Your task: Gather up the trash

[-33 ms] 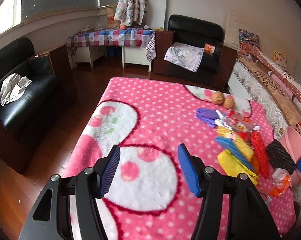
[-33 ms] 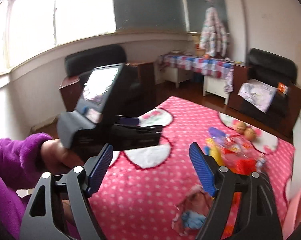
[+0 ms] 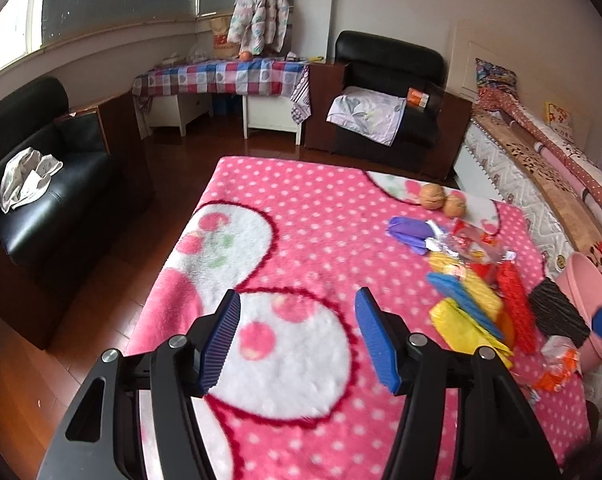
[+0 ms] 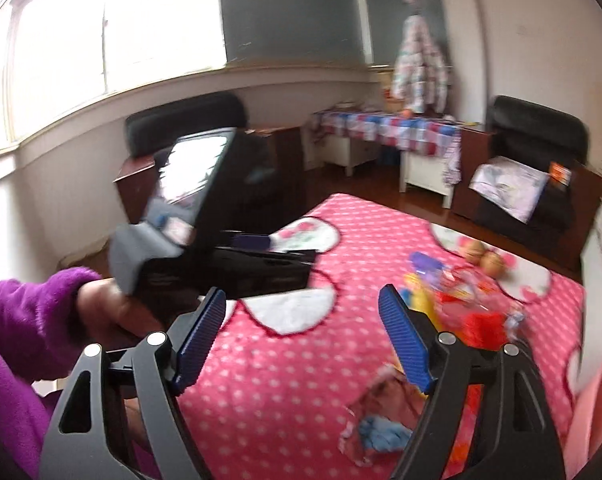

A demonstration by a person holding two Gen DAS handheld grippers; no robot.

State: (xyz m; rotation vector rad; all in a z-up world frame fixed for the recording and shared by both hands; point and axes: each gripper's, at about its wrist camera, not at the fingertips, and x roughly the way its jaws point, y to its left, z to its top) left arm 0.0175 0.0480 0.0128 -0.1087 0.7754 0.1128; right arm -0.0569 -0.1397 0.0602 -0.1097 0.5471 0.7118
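A pile of trash lies on the right side of the pink dotted blanket (image 3: 309, 240): a purple wrapper (image 3: 407, 232), yellow wrappers (image 3: 465, 320), a red piece (image 3: 515, 304) and a black piece (image 3: 557, 312). My left gripper (image 3: 297, 300) hovers open over the blanket's white patch, left of the pile, with nothing between its pads. My right gripper (image 4: 303, 296) is open above the blanket, and a crumpled pink and blue wrapper (image 4: 381, 416) lies below it. The pile (image 4: 461, 296) sits just beyond its right finger. A hand in a purple sleeve (image 4: 29, 320) holds the left gripper body (image 4: 205, 240).
Two walnuts (image 3: 431, 196) rest behind the pile. A pink bin (image 3: 585, 292) stands at the blanket's right edge beside a mattress (image 3: 541, 200). Black sofas (image 3: 41, 184) and a table with a checked cloth (image 3: 221, 76) ring the wooden floor.
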